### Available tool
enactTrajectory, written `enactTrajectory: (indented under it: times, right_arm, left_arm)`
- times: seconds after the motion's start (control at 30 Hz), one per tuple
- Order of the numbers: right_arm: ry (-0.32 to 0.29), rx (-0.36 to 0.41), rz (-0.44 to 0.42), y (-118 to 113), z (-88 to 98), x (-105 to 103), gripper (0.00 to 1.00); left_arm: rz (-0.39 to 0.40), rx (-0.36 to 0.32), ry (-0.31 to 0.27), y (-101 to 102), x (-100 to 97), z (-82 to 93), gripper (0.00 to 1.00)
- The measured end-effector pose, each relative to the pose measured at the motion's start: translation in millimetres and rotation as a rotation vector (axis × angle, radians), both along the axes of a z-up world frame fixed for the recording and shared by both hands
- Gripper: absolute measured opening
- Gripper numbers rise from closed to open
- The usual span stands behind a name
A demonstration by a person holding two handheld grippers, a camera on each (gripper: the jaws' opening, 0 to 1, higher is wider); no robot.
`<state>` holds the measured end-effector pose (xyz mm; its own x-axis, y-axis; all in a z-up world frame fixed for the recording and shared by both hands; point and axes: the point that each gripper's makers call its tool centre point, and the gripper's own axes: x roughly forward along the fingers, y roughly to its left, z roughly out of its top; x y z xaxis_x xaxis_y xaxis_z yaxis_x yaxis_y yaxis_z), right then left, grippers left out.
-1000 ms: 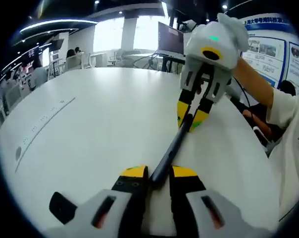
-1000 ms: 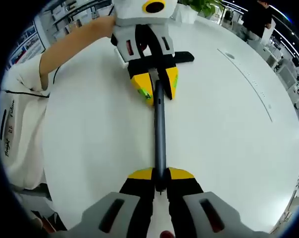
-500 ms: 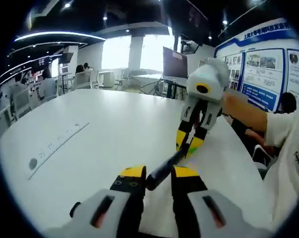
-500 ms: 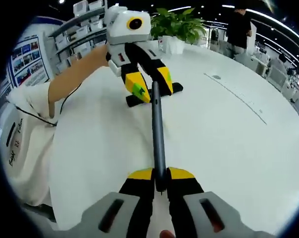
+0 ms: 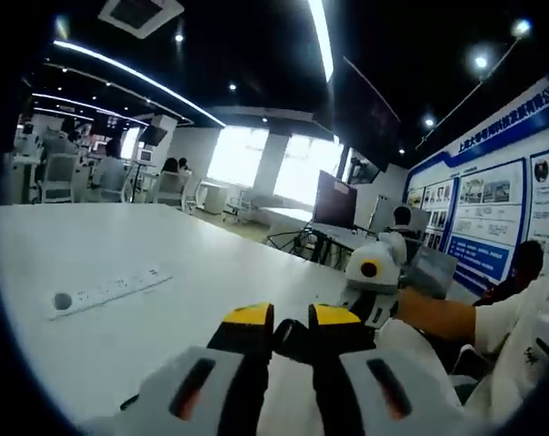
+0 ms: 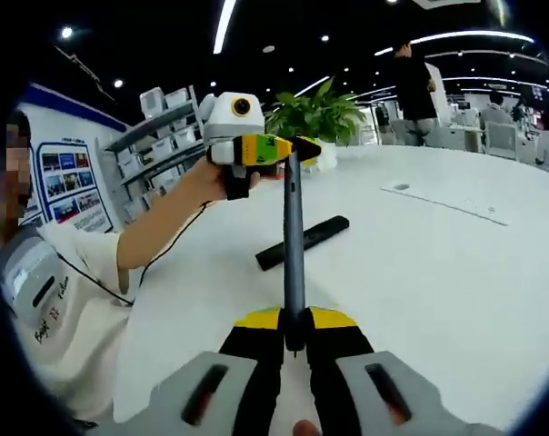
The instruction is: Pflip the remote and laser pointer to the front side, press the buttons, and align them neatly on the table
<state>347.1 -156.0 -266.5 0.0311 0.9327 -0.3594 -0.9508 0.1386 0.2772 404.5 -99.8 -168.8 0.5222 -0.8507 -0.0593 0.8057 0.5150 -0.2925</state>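
Both grippers are holding the laser pointer [image 6: 294,245] up off the white table [image 6: 456,272], one at each end, so the slim dark rod is spanning the air between the person's two hands. In the right gripper view, the right gripper [image 6: 294,319] is clamping the near end of the pointer between its yellow-tipped jaws, while the left gripper [image 6: 267,149] is pinching the far end, turned sideways on the person's wrist. That two-ended hold is probably there so the pointer can be rolled about its own length, bringing its button face round to the front; which face is showing now is too hard to tell.

In the left gripper view, the left gripper [image 5: 290,325] is closing on a dark end-on stub of the pointer [image 5: 290,338], and the right gripper [image 5: 373,282] is sitting just beyond it.

The remote [image 6: 304,242] is lying flat on the table behind the pointer, well apart from both grippers and untouched for now. A potted plant [image 6: 322,116] is standing at the table's far edge, and a power strip [image 5: 108,291] is lying on the table.
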Motion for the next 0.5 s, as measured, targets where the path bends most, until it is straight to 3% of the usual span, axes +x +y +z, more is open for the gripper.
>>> enactTrajectory:
  times: [0.1,0.3,0.5]
  right_arm:
    - [-0.004,0.034,-0.007,5,0.1,-2,0.12]
    - [0.061,0.167,0.005,21,9.4,-11,0.12]
    - [0.057,0.257,0.044,31,19.2,-18,0.12]
  left_arm:
    - [-0.015,-0.089,-0.001,-5,-7.3,13.6,0.21]
    - [-0.006,-0.186,-0.031,-9,-11.0,36.1,0.23]
    - [-0.041,-0.279,-0.05,-15,-18.8,57.8,0.24]
